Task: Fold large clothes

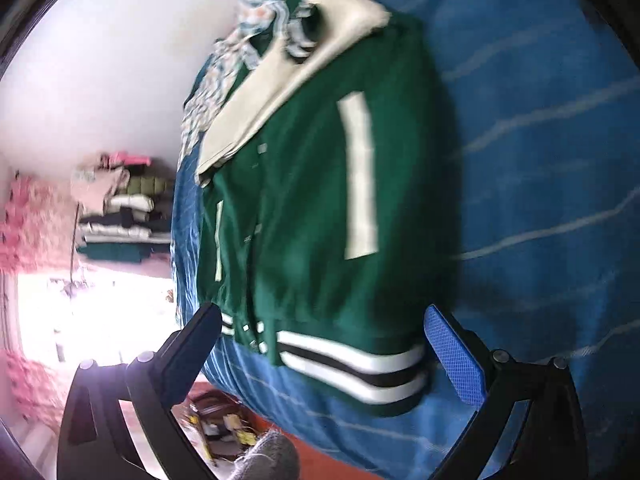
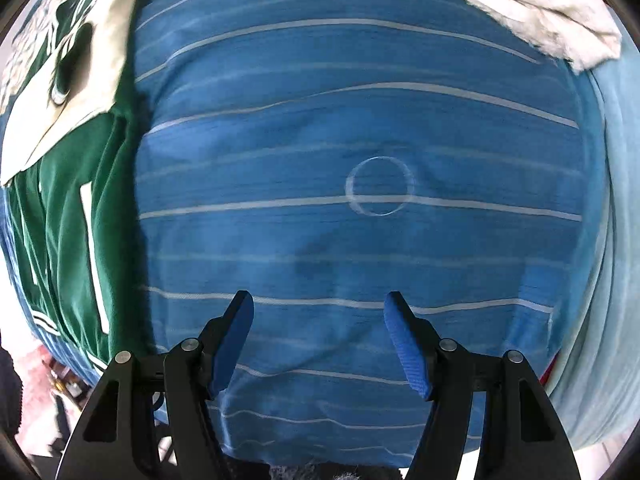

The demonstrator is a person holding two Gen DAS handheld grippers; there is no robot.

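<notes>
The green jacket (image 1: 312, 208) lies flat on a bed covered with a blue striped bedspread (image 2: 360, 240). The jacket is folded into a compact oblong, front side up, with both cream sleeves (image 1: 280, 92) laid across the upper chest. Its long axis runs from the collar (image 1: 304, 36) to the striped hem band (image 1: 352, 364). In the left wrist view the collar end points to the top of the frame and the hem band to the bottom, close to the bed edge nearest the camera. Two white vertical bars (image 1: 358, 176) on the front run parallel to this axis. The jacket sits along one side edge of the bed; in the right wrist view it occupies the left margin of the bedspread, and the central area of the bedspread is bare except for a printed ring (image 2: 379, 186). A white fluffy cloth (image 2: 540, 12) lies at the far right corner of the bed. A patterned fabric (image 1: 224, 64) lies beyond the collar end, at the bed edge. The left tongs (image 1: 324, 344) are spread wide, one finger on each side of the hem band, with nothing pressed between the pads. The right tongs (image 2: 320, 336) are spread apart above bare bedspread, well clear of the jacket, and hold nothing. A stack of folded clothes (image 1: 120, 216) stands in the room beyond the bed, against the wall. The left wrist view is blurred, so fine detail on the jacket front cannot be resolved.
</notes>
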